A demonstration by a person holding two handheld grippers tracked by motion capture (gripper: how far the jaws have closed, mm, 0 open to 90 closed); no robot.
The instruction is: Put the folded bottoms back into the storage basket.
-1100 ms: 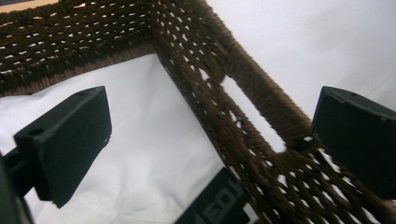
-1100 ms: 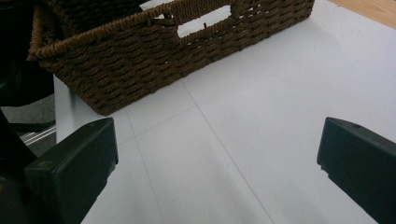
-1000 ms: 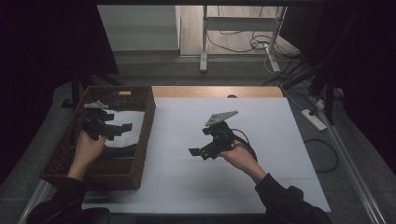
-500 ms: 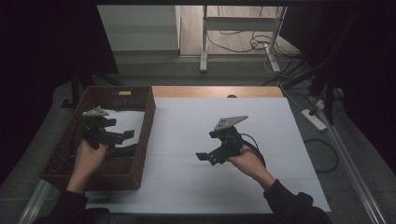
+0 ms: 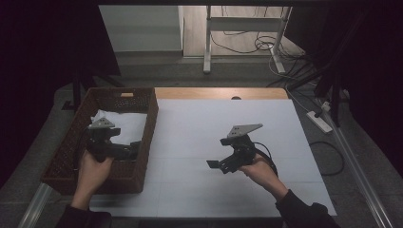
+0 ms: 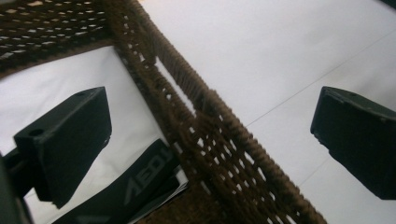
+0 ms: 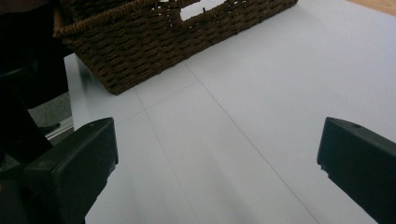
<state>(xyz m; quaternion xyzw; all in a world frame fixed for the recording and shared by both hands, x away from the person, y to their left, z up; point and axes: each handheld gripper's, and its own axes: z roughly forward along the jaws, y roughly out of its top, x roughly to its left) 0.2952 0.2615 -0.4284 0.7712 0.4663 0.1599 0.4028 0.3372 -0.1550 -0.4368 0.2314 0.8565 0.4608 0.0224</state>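
1. High view: the left hand-held gripper (image 5: 124, 151) hangs over the near right part of the basket (image 5: 66, 164), jaws pointing right toward the basket's right wall. A white cloth (image 5: 124, 124) lies in the basket, just behind and under it. The right hand-held gripper (image 5: 218, 165) is out over the bare white surface (image 5: 199, 123), well apart from the basket, so the left one is clearly nearer.
2. Left gripper view: jaws spread wide, nothing between them. They straddle the basket wall (image 6: 210, 126): one jaw over the cloth (image 6: 60, 79) inside, the other over the surface outside. A dark item with pale lettering (image 6: 135, 186) lies low beside the inside jaw; can't tell what it is.
3. Right gripper view: jaws also spread, empty, aimed across the surface (image 7: 261, 93) at the basket (image 7: 163, 37) ahead and to the left.
4. Judgement: the pick belongs to the left; it needs to swing back inside the wall and down.
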